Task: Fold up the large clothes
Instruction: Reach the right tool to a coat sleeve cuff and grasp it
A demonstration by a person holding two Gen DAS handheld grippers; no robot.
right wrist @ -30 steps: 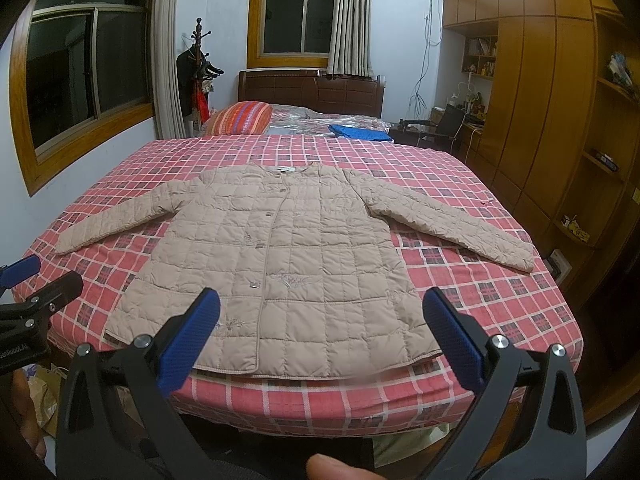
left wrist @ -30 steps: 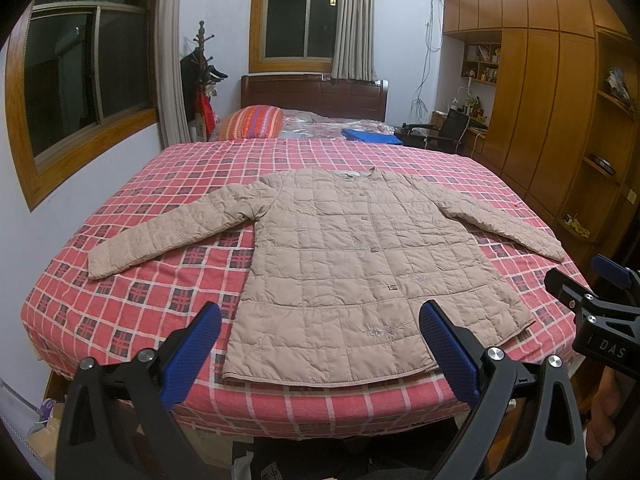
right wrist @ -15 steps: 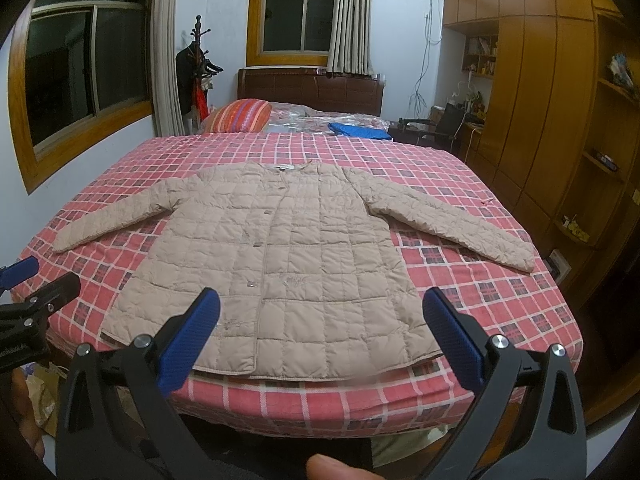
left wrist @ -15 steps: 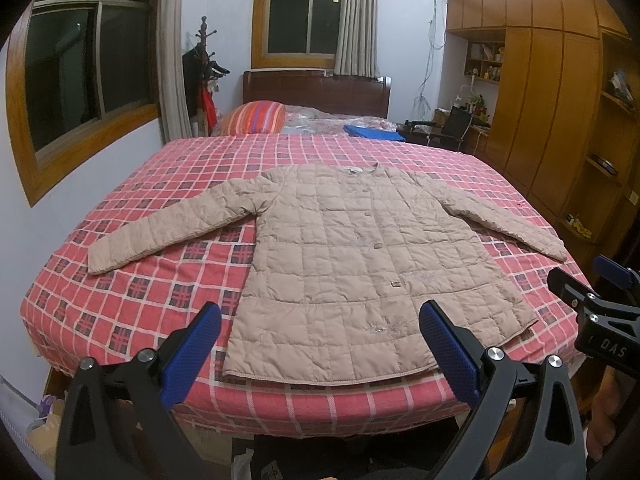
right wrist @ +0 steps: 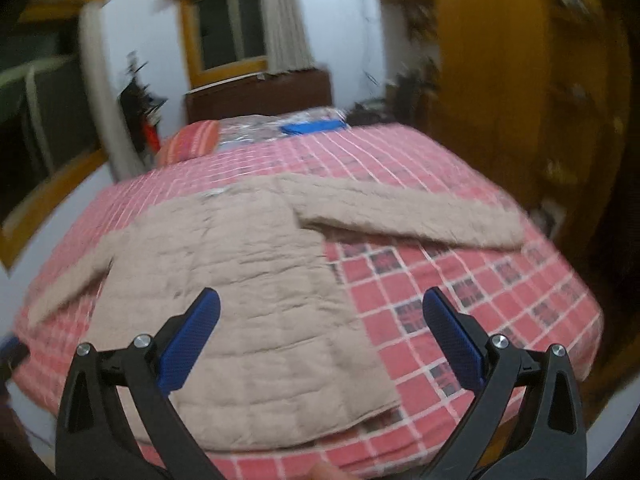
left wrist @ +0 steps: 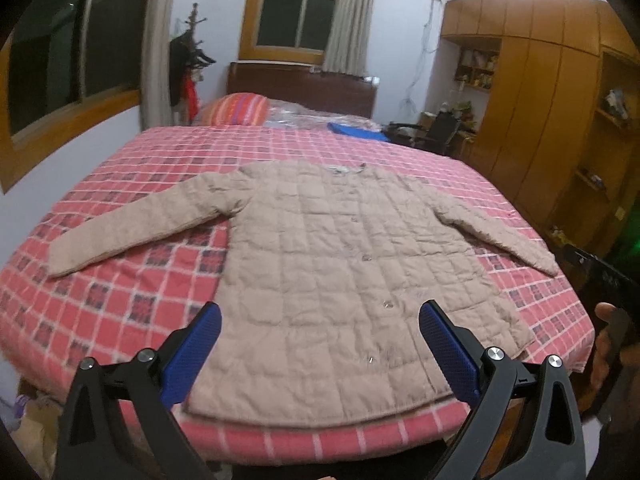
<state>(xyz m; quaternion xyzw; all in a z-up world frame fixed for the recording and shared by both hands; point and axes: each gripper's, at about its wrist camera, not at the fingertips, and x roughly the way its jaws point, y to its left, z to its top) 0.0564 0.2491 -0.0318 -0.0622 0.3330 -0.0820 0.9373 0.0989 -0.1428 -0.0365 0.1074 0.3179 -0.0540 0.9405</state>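
A beige quilted jacket (left wrist: 328, 264) is laid flat, sleeves spread, on a red checked bedspread (left wrist: 120, 304). Left gripper (left wrist: 320, 340) and right gripper (right wrist: 322, 334) jaws are held apart, empty.

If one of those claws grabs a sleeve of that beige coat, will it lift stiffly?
Probably not. The quilted coat lies flat and creased on the bed, so it likely droops. Its puffy stitching suggests light padding, and the long sleeve would probably trail.
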